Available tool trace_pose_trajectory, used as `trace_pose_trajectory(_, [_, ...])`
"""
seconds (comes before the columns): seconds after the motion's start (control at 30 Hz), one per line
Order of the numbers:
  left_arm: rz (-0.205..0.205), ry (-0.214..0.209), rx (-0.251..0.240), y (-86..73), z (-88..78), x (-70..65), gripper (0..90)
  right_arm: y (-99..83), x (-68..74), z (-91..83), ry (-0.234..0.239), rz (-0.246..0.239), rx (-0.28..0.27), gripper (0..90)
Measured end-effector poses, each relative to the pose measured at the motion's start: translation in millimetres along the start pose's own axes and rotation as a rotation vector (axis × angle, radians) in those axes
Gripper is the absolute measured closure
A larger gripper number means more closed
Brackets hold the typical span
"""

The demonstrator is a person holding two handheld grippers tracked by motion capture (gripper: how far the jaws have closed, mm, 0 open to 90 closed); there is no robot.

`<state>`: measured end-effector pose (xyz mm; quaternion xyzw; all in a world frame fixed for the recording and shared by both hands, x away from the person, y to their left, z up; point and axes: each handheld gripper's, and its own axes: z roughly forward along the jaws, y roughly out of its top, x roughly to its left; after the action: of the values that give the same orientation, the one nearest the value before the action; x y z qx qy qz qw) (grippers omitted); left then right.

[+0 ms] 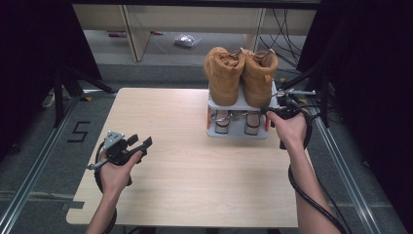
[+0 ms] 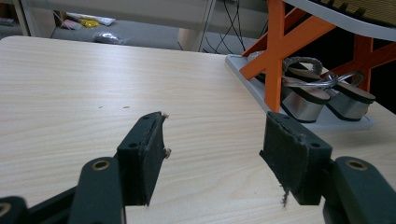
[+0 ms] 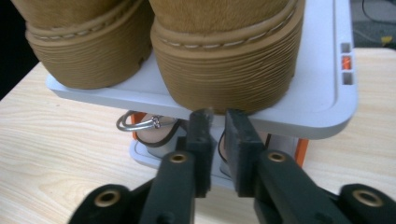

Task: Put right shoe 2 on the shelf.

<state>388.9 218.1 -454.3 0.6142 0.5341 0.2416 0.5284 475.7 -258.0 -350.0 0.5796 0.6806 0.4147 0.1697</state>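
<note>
A grey two-shelf shoe rack [image 1: 241, 104] with orange legs stands at the table's far right. Two tan boots [image 1: 241, 73] sit side by side on its top shelf, heels toward me. A pair of silver-heeled sandals [image 1: 237, 124] rests on the lower shelf. My right gripper [image 1: 269, 111] is at the rack's front right corner. In the right gripper view its jaws [image 3: 217, 123] reach under the top shelf [image 3: 322, 84] below the right boot [image 3: 224, 56], with a narrow gap and nothing clearly pinched. My left gripper [image 1: 141, 141] hovers open over bare table [image 2: 212, 154] at the left.
The light wooden table [image 1: 185, 161] has free room left and in front of the rack. Dark stand legs [image 1: 63, 87] flank it on the left, and metal rails run along both sides. Cables and a plastic bag [image 1: 186, 40] lie on the floor behind.
</note>
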Motion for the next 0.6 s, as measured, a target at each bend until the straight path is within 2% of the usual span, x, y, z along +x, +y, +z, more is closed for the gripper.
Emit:
trace_pose_trajectory(0.03, [-0.001,0.0,-0.003,0.0,0.0,0.2,37.8,-0.9,-4.1,-1.7,-0.005,-0.051,-0.024,72.5])
trace_pose_trajectory(0.07, [0.002,0.001,-0.003,0.0,-0.3,0.5,37.8,-5.6,-3.5,-9.3,-0.021,-0.051,-0.024,69.1])
trace_pose_trajectory(0.1, [0.002,0.001,-0.003,0.0,-0.4,0.6,37.8,-5.6,-3.5,-9.3,-0.021,-0.051,-0.024,69.1])
trace_pose_trajectory(0.13, [0.001,0.0,-0.005,0.0,-0.6,0.6,37.7,-7.9,-6.7,-10.9,-0.017,-0.078,-0.029,67.1])
trace_pose_trajectory(0.2, [0.003,0.001,-0.005,0.2,-1.3,0.3,37.8,-16.2,-7.6,-17.9,-0.029,-0.074,-0.009,62.0])
trace_pose_trajectory(0.23, [0.006,0.001,-0.006,0.2,-1.8,0.2,37.8,-25.6,-14.2,-22.9,-0.017,-0.098,-0.012,57.9])
trace_pose_trajectory(0.27, [0.007,0.002,-0.007,0.1,-1.9,0.3,37.7,-31.8,-13.2,-26.6,-0.021,-0.065,-0.005,55.9])
trace_pose_trajectory(0.3, [0.007,0.002,-0.007,0.1,-1.9,0.3,37.8,-31.8,-13.2,-26.6,-0.021,-0.065,-0.005,55.9])
trace_pose_trajectory(0.33, [0.006,0.004,-0.008,-0.3,-2.0,0.4,37.8,-37.4,-17.9,-29.2,-0.019,-0.096,-0.002,54.0])
trace_pose_trajectory(0.43, [0.005,0.006,-0.003,-2.4,-1.0,0.7,37.7,-60.2,-25.2,-36.5,-0.014,-0.088,0.018,49.7])
trace_pose_trajectory(0.47, [0.007,0.007,0.0,-3.3,-0.6,0.7,37.8,-74.3,-31.6,-41.3,-0.01,-0.085,0.033,48.0])
trace_pose_trajectory(0.5, [0.009,0.003,0.0,-4.1,0.0,1.1,37.8,-74.3,-31.6,-41.3,-0.01,-0.085,0.033,48.0])
trace_pose_trajectory(0.53, [0.011,0.006,0.005,-5.4,0.4,1.2,37.7,-79.4,-36.3,-41.5,-0.013,-0.114,0.021,47.3])
trace_pose_trajectory(0.6, [0.009,0.009,0.006,-7.6,1.3,1.5,37.8,-93.5,-44.5,-43.9,-0.019,-0.126,0.035,45.5])
